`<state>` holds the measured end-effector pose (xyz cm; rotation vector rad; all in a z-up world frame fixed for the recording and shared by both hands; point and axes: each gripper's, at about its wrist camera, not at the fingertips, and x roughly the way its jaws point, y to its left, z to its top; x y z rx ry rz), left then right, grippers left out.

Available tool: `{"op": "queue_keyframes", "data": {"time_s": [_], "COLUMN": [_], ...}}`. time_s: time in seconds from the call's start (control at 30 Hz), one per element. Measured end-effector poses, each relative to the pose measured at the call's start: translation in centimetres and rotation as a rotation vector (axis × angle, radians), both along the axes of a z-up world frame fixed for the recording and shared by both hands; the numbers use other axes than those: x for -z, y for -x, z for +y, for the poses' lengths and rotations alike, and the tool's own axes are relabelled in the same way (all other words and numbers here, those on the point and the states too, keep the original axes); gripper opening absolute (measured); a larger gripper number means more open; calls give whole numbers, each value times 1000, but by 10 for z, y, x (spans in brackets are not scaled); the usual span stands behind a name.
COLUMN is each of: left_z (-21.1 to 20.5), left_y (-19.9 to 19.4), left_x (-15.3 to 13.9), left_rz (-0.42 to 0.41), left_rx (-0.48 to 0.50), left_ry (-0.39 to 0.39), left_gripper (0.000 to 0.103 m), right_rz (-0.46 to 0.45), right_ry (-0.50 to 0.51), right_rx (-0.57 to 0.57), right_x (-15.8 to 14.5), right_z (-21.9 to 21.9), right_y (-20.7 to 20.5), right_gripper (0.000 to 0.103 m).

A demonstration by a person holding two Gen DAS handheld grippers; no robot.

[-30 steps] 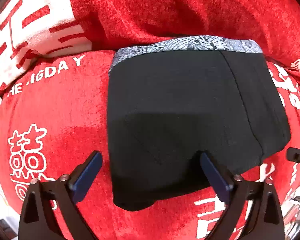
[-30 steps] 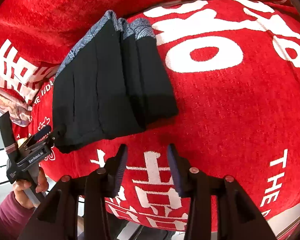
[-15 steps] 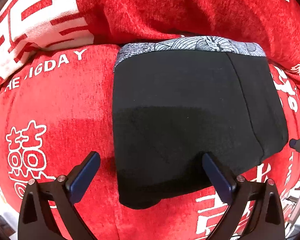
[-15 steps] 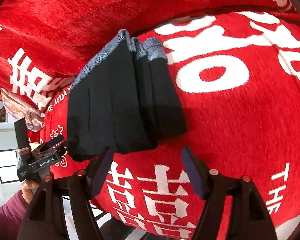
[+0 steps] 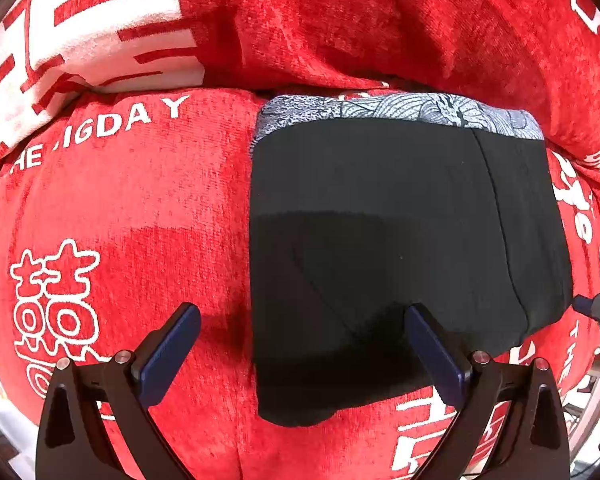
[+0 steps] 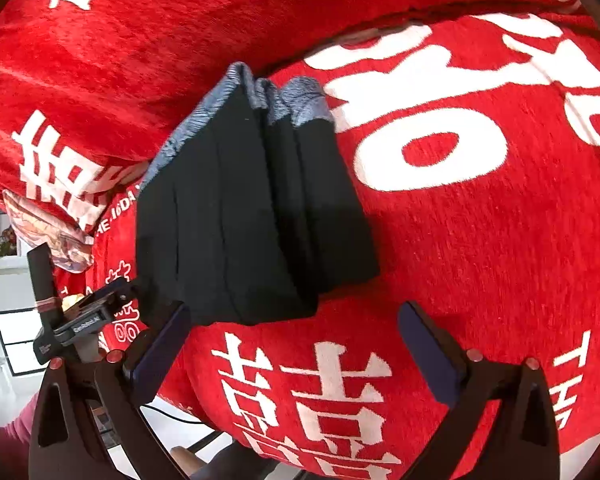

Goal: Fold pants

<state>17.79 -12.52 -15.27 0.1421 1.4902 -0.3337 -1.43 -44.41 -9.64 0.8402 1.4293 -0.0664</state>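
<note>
1. The pants [image 5: 400, 248] – black, with a grey patterned waistband [image 5: 400, 110] – lay already folded into a compact block on the red blanket [image 5: 120, 208], which was printed with white characters; the waistband sat at the far edge, against the raised fold of the blanket.

2. The left claw [image 5: 300, 352] had its jaws spread wide and gripped nothing. It straddled the near left corner of the block: one fingertip was over bare blanket, the other over the black fabric. Whether that fingertip touched the cloth could not be told.

3. The right claw [image 6: 296, 344] was likewise wide apart and empty, hovering over the blanket just off the near right corner of the pants [image 6: 244, 216].

4. From the right view the stacked layers showed at the block's right edge, so the folds ran from waistband to hem – that was the long axis, pointing away from both claws.

5. Judged from this, the left claw was nearer, and any last fold or tidy would likely start from the near hem.
</note>
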Motion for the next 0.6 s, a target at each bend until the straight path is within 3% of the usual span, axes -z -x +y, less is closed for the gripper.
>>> {"op": "queue_keyframes", "data": {"time_s": [0.37, 0.6], "left_z": [14, 16], "left_y": [-23, -39], "left_x": [4, 15], "left_rz": [79, 156], "left_rx": [-58, -70], "left_ry": [83, 182], "left_gripper": [102, 102], "right_rz": [26, 5], "right_ry": [-34, -87], "right_rx": [-6, 1], "right_x": [10, 19], "right_z": [-9, -21], "right_y": [-12, -29], "right_gripper": [103, 103]}}
